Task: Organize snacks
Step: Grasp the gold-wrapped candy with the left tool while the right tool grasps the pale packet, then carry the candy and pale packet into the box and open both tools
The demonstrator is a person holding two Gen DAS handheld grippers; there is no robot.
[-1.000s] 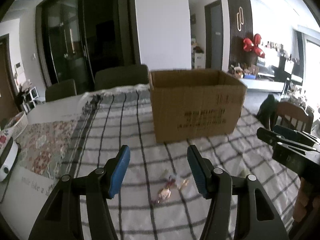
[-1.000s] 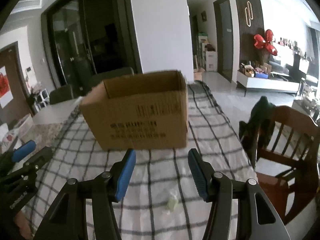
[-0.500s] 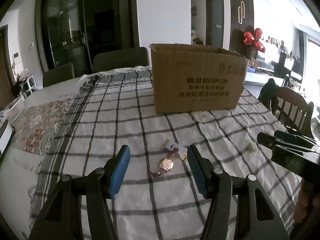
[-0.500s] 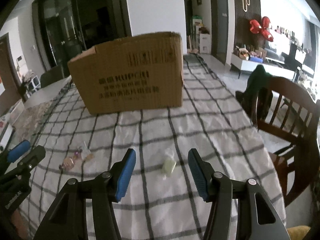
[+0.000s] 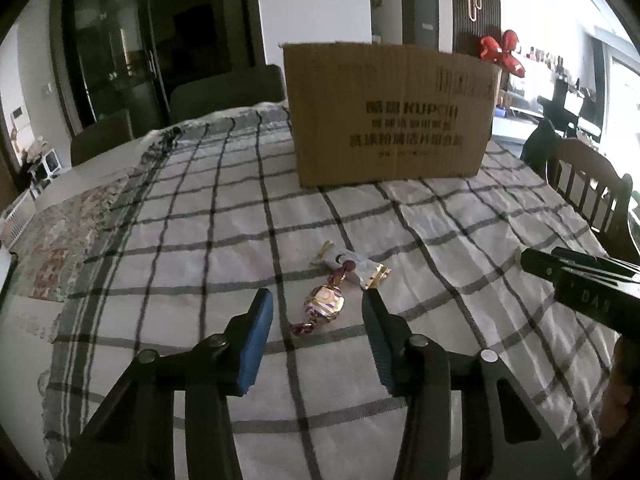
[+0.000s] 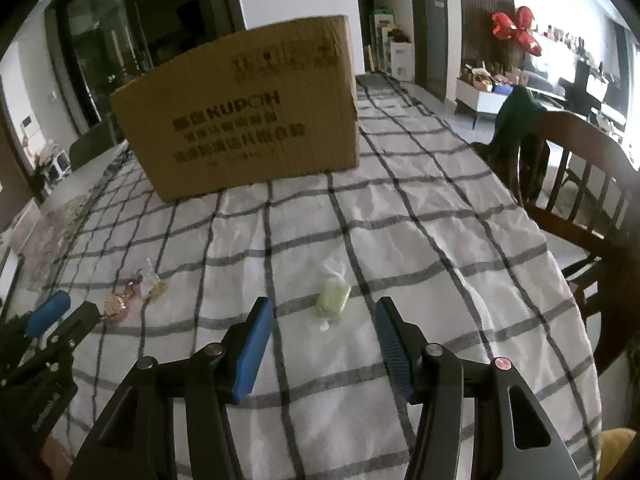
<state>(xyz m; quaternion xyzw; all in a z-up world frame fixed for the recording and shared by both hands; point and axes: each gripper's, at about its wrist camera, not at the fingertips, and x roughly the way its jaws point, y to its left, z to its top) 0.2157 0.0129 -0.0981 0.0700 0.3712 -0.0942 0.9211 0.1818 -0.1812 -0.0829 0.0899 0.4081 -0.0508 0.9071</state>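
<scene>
2 candies (image 5: pixel 322 307) partly overlapping; cardboard box (image 5: pixel 390 114) interior hidden, print blurred.

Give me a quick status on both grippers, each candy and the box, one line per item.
left gripper: open, empty, straddling the gold candy.
right gripper: open, empty, lined up on the pale green candy.
gold candy: wrapped, lying on the checked cloth.
white-wrapped candy: wrapped, just beyond the gold one.
pale green candy: wrapped, lying alone on the cloth.
cardboard box: upright at the far end; inside hidden.
</scene>
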